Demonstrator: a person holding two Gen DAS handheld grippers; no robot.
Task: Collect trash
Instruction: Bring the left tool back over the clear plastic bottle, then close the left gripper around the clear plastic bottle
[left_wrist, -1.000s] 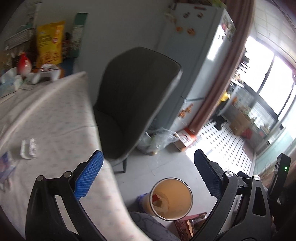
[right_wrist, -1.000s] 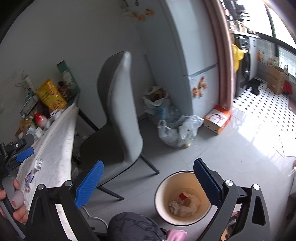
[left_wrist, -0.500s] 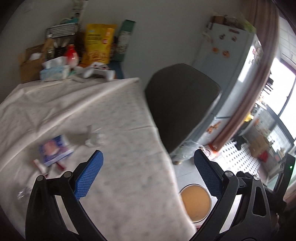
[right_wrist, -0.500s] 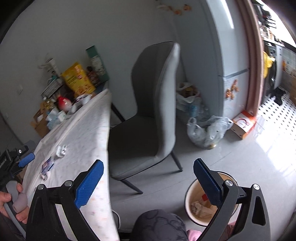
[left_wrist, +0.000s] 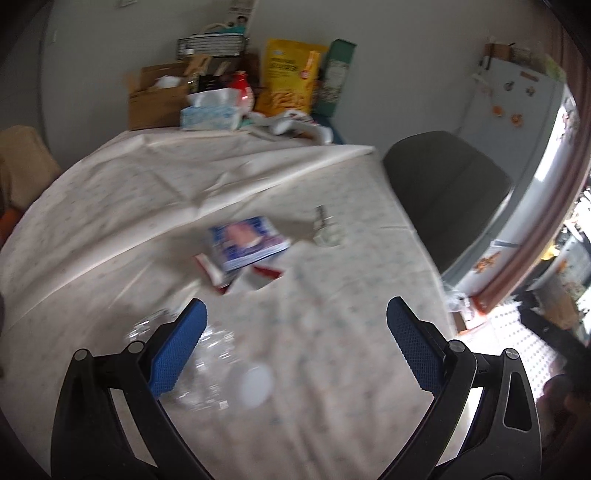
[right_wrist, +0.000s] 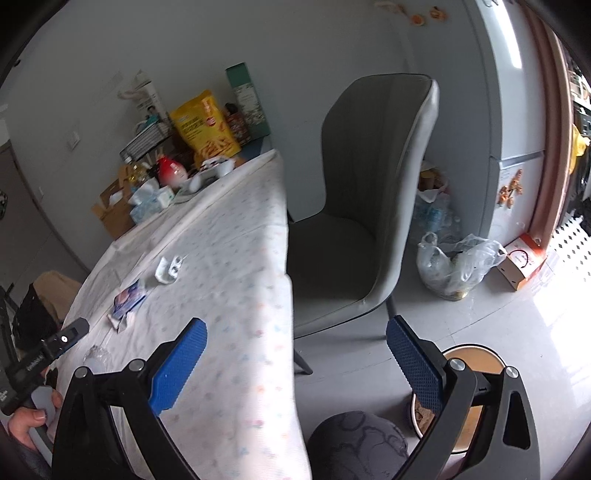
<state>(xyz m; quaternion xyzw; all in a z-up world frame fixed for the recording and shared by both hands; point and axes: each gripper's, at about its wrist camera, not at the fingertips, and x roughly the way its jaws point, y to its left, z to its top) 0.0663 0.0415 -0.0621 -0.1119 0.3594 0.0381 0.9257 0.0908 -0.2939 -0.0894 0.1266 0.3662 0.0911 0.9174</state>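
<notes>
Now – left gripper (left_wrist: 295, 343) fingers spread | crinkled clear wrapper (left_wrist: 207, 365) – blurred

Counter (left_wrist: 155, 192): matt cloth cover, creased, faint print. Near left, crumpled clear plastic wrapper (left_wrist: 207, 365), glossy. Mid-counter blue packet (left_wrist: 247, 247): looks like smooth printed film; blurred. Far edge: brown cardboard box (left_wrist: 155, 96), yellow glossy snack bag (left_wrist: 288, 81). Left claw (left_wrist: 295, 350) pads: blue, rough, diamond-textured; frame matt black plastic. Chair (right_wrist: 373, 206): smooth grey upholstery, matt. Floor (right_wrist: 491, 321): glossy grey.
</notes>
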